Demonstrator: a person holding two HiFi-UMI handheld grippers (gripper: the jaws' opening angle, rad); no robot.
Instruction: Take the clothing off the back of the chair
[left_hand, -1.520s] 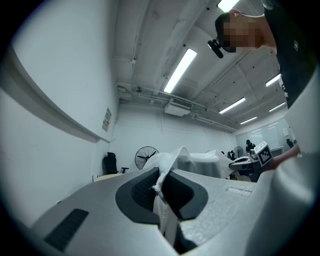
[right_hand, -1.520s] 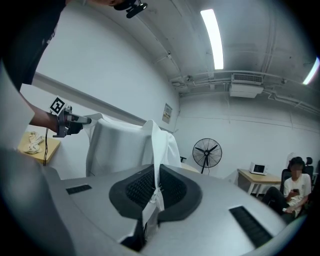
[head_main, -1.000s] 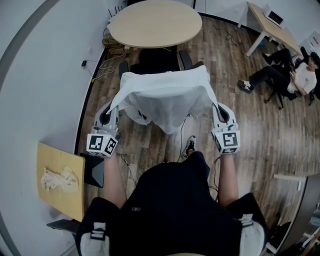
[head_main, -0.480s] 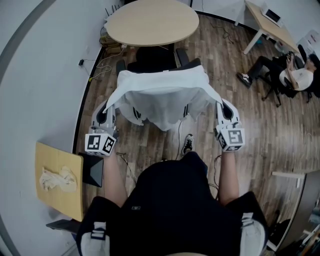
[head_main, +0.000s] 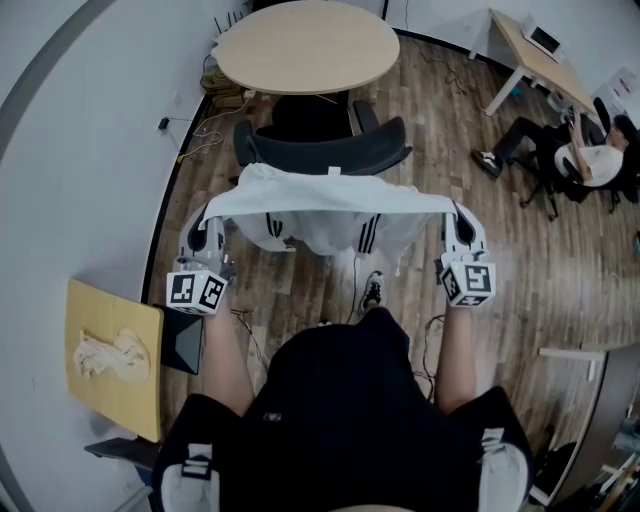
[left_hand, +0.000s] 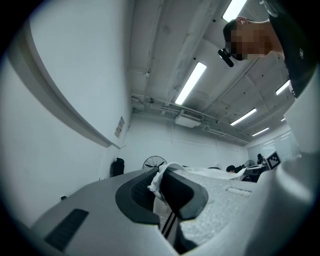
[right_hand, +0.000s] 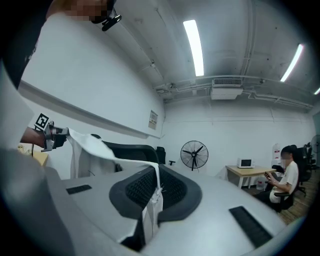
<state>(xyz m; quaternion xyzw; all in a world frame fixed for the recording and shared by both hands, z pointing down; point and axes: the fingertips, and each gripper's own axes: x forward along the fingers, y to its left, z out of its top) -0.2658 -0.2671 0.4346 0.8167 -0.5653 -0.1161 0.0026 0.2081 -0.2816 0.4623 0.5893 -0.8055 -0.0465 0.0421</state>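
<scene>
your left tongs (head_main: 211, 236) and right tongs (head_main: 458, 228) each clench a top corner of the white shirt (head_main: 330, 212), stretching it flat so it hangs free at six o'clock of the chair (head_main: 322, 146), apparently clear of its back.

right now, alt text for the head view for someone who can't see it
From above, a person holds a white garment stretched between the left claw and right claw, both shut on its edges, on the near side of a black chair. A round table stands beyond the chair.
</scene>
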